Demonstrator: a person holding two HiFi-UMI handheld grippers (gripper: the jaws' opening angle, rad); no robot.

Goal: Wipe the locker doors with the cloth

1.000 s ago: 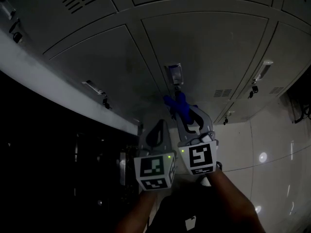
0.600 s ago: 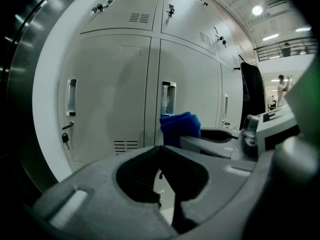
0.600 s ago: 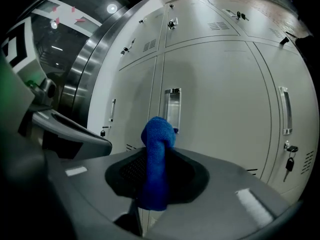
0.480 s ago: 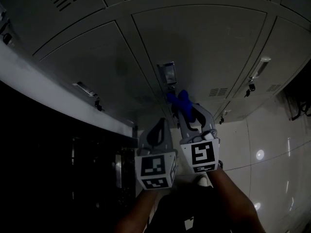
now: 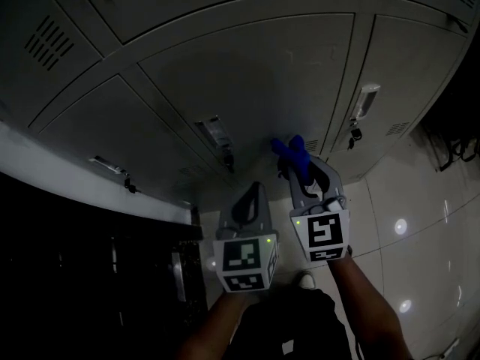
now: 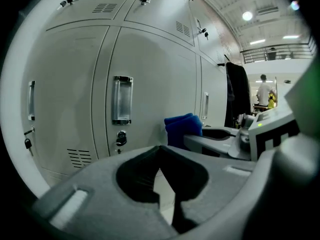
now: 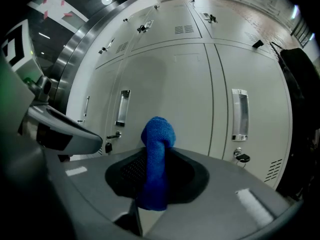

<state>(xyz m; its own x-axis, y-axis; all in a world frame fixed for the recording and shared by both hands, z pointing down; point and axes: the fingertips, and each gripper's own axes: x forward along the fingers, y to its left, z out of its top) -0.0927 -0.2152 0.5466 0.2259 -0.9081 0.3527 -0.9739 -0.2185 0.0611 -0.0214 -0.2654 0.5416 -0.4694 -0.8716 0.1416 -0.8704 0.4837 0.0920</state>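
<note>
Grey locker doors (image 5: 247,66) fill the head view. My right gripper (image 5: 298,165) is shut on a folded blue cloth (image 5: 290,149), whose end is at the door between two handles; contact cannot be told. In the right gripper view the blue cloth (image 7: 159,134) stands up out of the jaws of my right gripper (image 7: 156,160), in front of a door (image 7: 175,84). My left gripper (image 5: 250,193) hangs lower left of it, shut and holding nothing. The left gripper (image 6: 160,148) points at a door's handle (image 6: 122,100), with the cloth (image 6: 183,128) to its right.
Each door has a vertical handle (image 5: 215,132) (image 5: 365,100) with a keyed lock below and vent slots. A dark garment (image 6: 237,98) hangs at the row's far end, and a person (image 6: 262,89) stands far behind. Glossy floor tiles (image 5: 420,223) lie on the right.
The right gripper has carried the cloth rightward, from just under the centre door's handle to the space between two handles. The head view has swung the same way. The left gripper stayed shut alongside.
</note>
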